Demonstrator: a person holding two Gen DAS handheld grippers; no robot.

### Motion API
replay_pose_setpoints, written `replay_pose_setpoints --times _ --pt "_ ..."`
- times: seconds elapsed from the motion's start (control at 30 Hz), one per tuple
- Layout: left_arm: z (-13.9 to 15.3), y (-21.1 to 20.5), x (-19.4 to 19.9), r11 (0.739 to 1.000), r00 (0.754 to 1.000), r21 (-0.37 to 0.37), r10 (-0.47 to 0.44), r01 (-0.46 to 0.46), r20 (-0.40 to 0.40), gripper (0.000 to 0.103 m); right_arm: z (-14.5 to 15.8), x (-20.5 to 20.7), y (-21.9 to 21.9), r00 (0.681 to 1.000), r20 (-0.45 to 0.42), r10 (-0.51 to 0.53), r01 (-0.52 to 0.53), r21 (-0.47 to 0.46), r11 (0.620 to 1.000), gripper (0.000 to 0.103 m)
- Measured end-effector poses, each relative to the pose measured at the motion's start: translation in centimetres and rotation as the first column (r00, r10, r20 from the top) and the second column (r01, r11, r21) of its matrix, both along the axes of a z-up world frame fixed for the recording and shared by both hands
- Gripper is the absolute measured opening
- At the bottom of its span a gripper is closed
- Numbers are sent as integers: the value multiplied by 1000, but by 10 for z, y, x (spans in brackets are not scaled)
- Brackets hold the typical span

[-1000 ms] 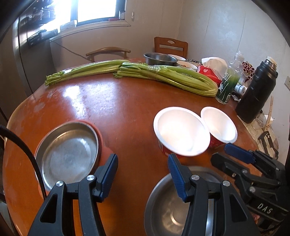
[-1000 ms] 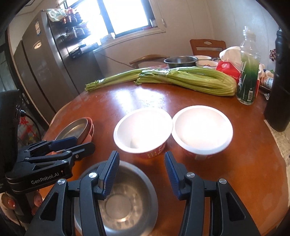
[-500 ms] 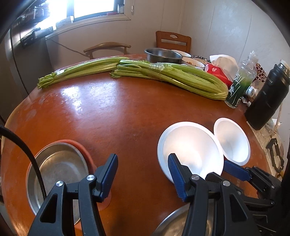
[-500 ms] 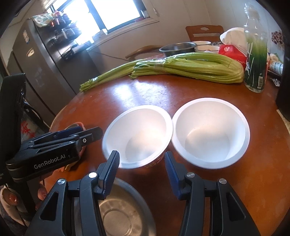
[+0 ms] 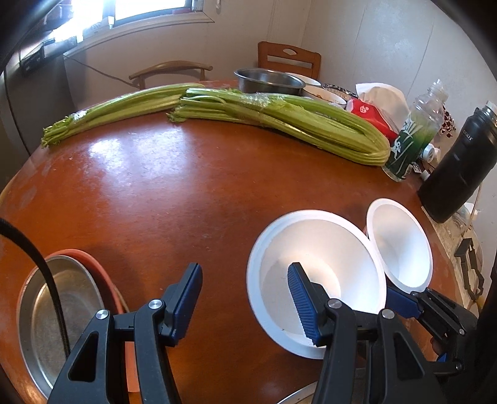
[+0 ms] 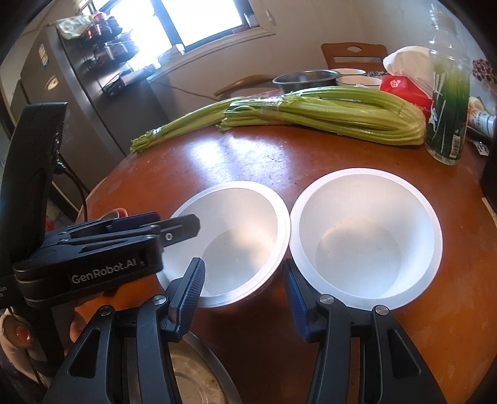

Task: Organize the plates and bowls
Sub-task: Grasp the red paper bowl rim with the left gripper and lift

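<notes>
Left wrist view: left gripper (image 5: pixel 245 298) spread, one finger over left white bowl (image 5: pixel 313 273); steel plate (image 5: pixel 59 314) cut off at table edge. Right wrist view: right gripper (image 6: pixel 243 286) spread; steel dish (image 6: pixel 198 373) half hidden below it.

The right gripper (image 6: pixel 242 289), jaws spread, hovers over the near rims of two white bowls (image 6: pixel 231 239) (image 6: pixel 366 236) (touching side by side) on the bench (image 6: pixel 248 158); the left gripper (image 6: pixel 174 228) reaches over the left bowl.

Home kitchen/dining corner: round brown worktop (image 5: pixel 174 186) with celery bunches (image 5: pixel 279 121) at far side, wooden chairs (image 5: pixel 289 59) behind, grey fridge (image 6: pixel 62 102) far left by bright window (image 6: pixel 198 21), tissue pack (image 6: pixel 407 90), black thermos (image 5: pixel 459 167) right.
</notes>
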State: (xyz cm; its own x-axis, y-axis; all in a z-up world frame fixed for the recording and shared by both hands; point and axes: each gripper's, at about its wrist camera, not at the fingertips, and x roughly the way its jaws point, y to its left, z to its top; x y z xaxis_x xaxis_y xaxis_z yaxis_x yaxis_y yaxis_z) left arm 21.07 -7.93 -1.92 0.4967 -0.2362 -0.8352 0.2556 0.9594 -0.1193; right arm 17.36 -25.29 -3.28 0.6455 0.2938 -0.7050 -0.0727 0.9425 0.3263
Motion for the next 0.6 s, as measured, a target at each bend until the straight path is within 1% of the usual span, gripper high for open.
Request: replay_pose_setpoints --times 0.1,0.2,0.27,0.3,0.6 --pt "-3 -3 0 1000 1000 -12 -18 18 -12 56 1 0 3 1000 10 13 -13 -3 1000 53" --pt "-4 -5 0 999 999 -33 -34 33 -21 52 0 1 4 1000 12 24 -24 -2 1000 53" --pt "-4 -6 -1 998 999 -46 -50 49 -21 45 0 1 6 999 13 30 -30 -3 1000 53" --pt "-3 -7 -3 997 998 -50 -58 57 -18 43 1 1 7 999 15 34 -34 -7 999 53" --pt "10 -4 -12 997 998 -52 -55 56 21 43 10 -3 13 998 51 39 -37 -46 998 53"
